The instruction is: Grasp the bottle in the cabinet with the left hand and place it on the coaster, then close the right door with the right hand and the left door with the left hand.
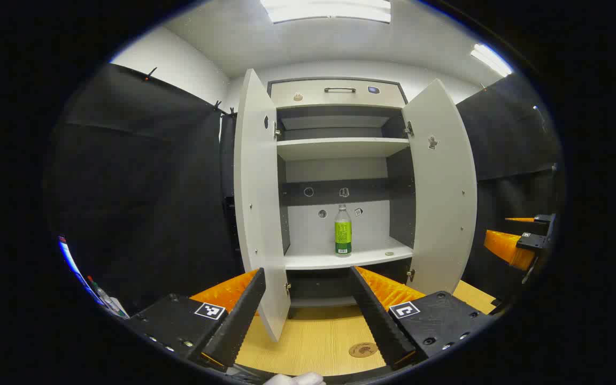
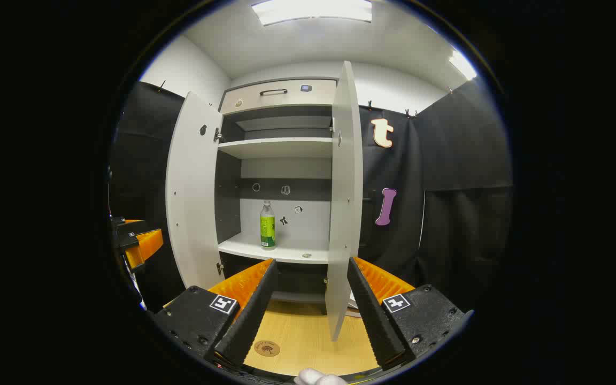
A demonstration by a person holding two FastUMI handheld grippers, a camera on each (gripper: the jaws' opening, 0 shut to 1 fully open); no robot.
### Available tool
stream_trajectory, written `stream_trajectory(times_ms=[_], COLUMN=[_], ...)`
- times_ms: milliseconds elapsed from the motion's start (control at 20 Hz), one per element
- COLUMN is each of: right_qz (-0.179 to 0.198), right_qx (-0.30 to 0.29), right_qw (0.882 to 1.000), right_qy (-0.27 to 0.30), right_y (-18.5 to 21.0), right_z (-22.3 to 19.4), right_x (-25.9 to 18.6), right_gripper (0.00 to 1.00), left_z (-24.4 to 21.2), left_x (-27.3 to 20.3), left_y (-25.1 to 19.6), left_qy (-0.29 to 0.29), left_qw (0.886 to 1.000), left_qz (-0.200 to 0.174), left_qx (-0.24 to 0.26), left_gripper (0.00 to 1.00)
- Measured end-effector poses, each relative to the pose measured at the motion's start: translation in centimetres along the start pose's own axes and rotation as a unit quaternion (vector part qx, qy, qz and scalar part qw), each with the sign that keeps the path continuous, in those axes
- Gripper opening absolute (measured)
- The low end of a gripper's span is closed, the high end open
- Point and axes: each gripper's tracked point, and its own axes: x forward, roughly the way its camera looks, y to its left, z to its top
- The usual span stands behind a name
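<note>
Green-labelled bottle [image 1: 343, 231] stands upright on the cabinet's lower shelf [image 1: 318, 260], both doors open; step one not begun: left gripper [image 1: 308, 307] wide open, empty, well short, must reach in to grasp; right gripper [image 2: 308, 305] open too; coaster [image 1: 362, 349] waits on surface.

We see a cabinet [image 1: 340, 147] of smooth matt white board on a light wood-grain table [image 1: 308, 342]. The bottle [image 1: 343, 230] looks like clear glossy plastic with a green label. The round coaster [image 1: 362, 349] is perhaps cork.
</note>
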Motion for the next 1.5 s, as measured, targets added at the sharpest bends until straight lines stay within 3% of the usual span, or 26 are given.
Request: stream_trajectory(times_ms=[650,850,1100,1500], right_qz=[0.001,0.006,0.006,0.013], right_qx=[-0.006,-0.008,-0.008,-0.012], right_qw=[1.000,1.000,1.000,1.000], right_qy=[0.001,0.003,0.001,-0.003], right_y=[0.3,0.3,-0.8,-1.3], right_z=[0.1,0.3,1.1,2.6], right_x=[0.2,0.7,2.4,4.8], right_gripper=[0.82,0.82,0.82,0.81], left_z=[-0.6,-0.4,1.1,4.3], left_x=[0.6,3.0,9.6,25.7], left_y=[1.0,0.5,-2.0,-8.3], left_qy=[0.006,0.007,-0.007,-0.029], left_qw=[1.000,1.000,1.000,0.998], left_qz=[0.013,0.008,-0.007,-0.049], left_qx=[0.000,0.005,0.006,-0.003], left_gripper=[0.96,0.96,0.96,0.96])
